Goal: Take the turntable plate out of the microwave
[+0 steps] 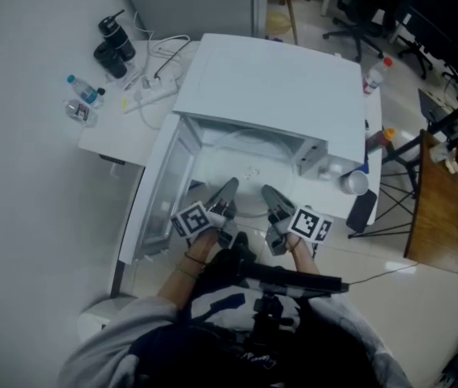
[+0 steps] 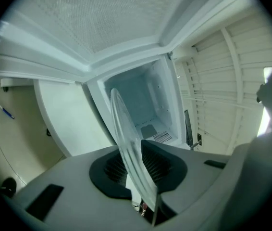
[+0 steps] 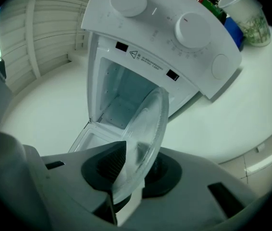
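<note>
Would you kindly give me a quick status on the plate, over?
Both clamped on turntable plate: left gripper, right gripper. Plate at microwave mouth, door open. Path out looks clear.

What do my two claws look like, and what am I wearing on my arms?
The left claw and right claw are grey and dark, long and tapering. Each carries a white cube printed with black square markers. Up close, pale grey shells hold dark ribbed pads. Light grey sleeves cover the upper arms.
</note>
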The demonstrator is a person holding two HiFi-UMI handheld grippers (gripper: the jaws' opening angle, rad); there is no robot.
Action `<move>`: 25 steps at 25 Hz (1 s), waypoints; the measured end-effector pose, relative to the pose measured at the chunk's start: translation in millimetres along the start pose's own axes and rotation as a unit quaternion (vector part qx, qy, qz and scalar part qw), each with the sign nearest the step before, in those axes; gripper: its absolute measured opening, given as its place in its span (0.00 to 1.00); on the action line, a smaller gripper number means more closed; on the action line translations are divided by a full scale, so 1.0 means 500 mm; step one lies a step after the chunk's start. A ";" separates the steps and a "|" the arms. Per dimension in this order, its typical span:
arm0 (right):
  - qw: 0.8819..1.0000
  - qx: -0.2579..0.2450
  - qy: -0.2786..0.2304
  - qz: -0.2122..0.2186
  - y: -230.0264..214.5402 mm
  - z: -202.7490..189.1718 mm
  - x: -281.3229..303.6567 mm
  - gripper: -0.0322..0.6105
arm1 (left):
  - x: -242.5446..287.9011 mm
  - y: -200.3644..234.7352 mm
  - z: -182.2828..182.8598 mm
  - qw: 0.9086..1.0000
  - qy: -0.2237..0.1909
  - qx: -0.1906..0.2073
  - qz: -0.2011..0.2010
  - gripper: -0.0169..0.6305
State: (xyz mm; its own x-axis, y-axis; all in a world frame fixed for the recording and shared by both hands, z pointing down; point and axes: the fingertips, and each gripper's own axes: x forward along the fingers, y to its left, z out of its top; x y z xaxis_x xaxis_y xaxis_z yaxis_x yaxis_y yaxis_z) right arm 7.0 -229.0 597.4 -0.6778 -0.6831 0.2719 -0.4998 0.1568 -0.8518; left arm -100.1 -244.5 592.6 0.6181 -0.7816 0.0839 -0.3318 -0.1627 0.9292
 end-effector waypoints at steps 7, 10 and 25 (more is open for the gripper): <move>0.999 -0.019 0.018 0.035 0.043 -0.028 -0.073 0.21 | -0.072 -0.056 -0.045 0.999 -0.040 0.018 0.017 0.11; 0.998 -0.026 0.022 0.043 0.053 -0.041 -0.118 0.21 | -0.086 -0.111 -0.085 0.998 -0.059 -0.019 -0.029 0.11; 0.996 -0.044 0.038 0.071 0.042 -0.146 -0.408 0.21 | -0.221 -0.207 -0.349 0.996 -0.080 0.037 0.004 0.11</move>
State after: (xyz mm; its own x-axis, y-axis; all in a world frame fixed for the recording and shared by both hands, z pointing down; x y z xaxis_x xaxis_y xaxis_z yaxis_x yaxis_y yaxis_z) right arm 95.3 -34.2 556.9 -0.7818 -0.5947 0.1872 -0.4389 0.3117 -0.8427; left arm -9.9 -36.1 550.2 0.4957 -0.8681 0.0275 -0.3924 -0.1956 0.8988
